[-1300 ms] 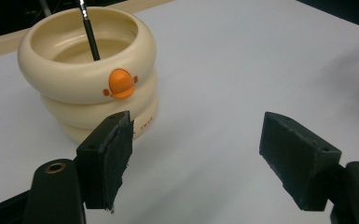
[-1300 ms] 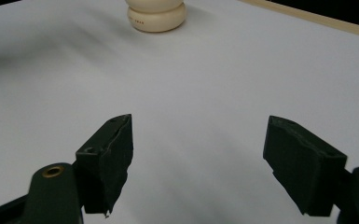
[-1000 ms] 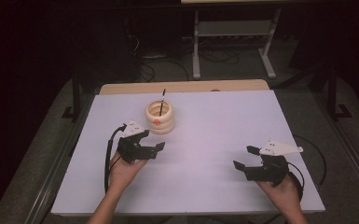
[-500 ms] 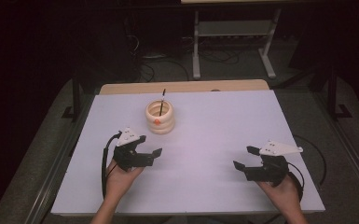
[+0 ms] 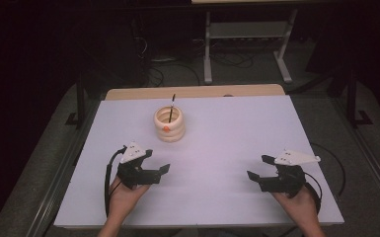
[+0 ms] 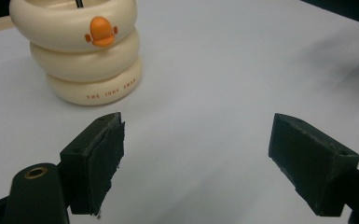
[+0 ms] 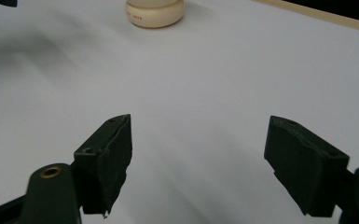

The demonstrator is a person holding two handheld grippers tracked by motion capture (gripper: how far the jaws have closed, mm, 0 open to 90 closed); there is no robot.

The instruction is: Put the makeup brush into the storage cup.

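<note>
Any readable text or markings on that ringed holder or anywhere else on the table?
"THE JUDY SWAN", as best it reads, small orange letters on the bottom ring of the cream holder.
Orange beak-shaped badge on its top ring: no text.
Print on the holder in the right gripper view: too blurred.

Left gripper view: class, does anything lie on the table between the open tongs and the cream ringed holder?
Nothing visible does. Bare white table runs from the left tongs, which are open and empty, up to the cream ringed holder, which stands ahead and to the left, well apart from the pads.
</note>
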